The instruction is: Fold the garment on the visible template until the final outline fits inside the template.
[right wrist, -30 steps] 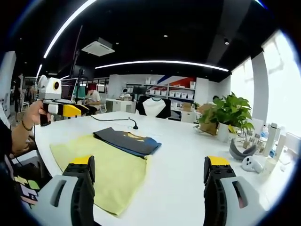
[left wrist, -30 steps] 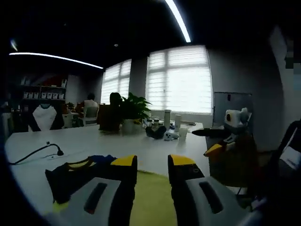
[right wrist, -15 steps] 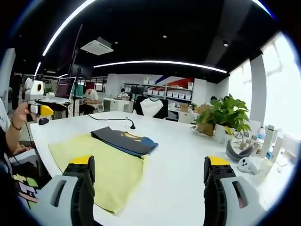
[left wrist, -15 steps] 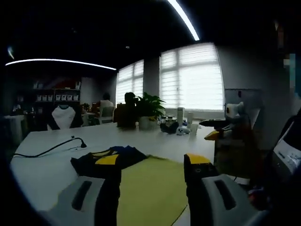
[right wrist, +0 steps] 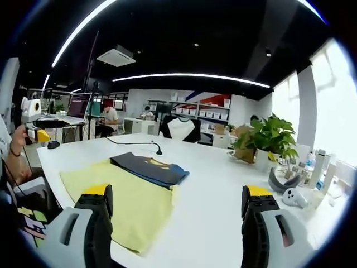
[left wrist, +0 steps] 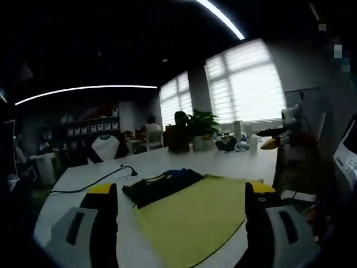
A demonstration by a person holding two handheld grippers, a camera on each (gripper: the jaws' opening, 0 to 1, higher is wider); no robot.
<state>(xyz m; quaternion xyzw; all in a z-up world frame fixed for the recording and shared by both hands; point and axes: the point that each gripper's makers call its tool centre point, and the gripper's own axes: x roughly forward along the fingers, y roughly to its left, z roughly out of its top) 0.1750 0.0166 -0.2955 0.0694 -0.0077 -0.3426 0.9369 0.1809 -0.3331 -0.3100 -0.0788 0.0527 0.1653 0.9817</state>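
While both tools hang above the white worktop (right wrist: 212,184) with nothing between their jaws, the dark folded T-shirt (right wrist: 149,167) lies on the far part of the yellow template (right wrist: 120,201), left of centre in the right gripper view. Its long axis runs from upper left to lower right in that frame, and its near long edge lies on the yellow sheet; whether the far edge overhangs the template I cannot tell from here.

In the left gripper view the same T-shirt (left wrist: 162,186) sits at centre frame, just past the yellow template (left wrist: 195,220), which spreads toward the lower right between the jaws. The left tool (left wrist: 181,195) has its jaws wide apart, and the garment lies straight ahead of it and slightly left. The right tool (right wrist: 178,195) is likewise spread wide, with the garment ahead and to its left.

At the left edge of the right gripper view, the left tool appears small, held in a hand (right wrist: 19,139); at the right of the left gripper view the right tool (left wrist: 284,125) appears raised beside the worktop's edge.

Judging from these frames, the T-shirt looks compactly folded and the task appears close to done. Neither tool looks clearly nearer the garment.
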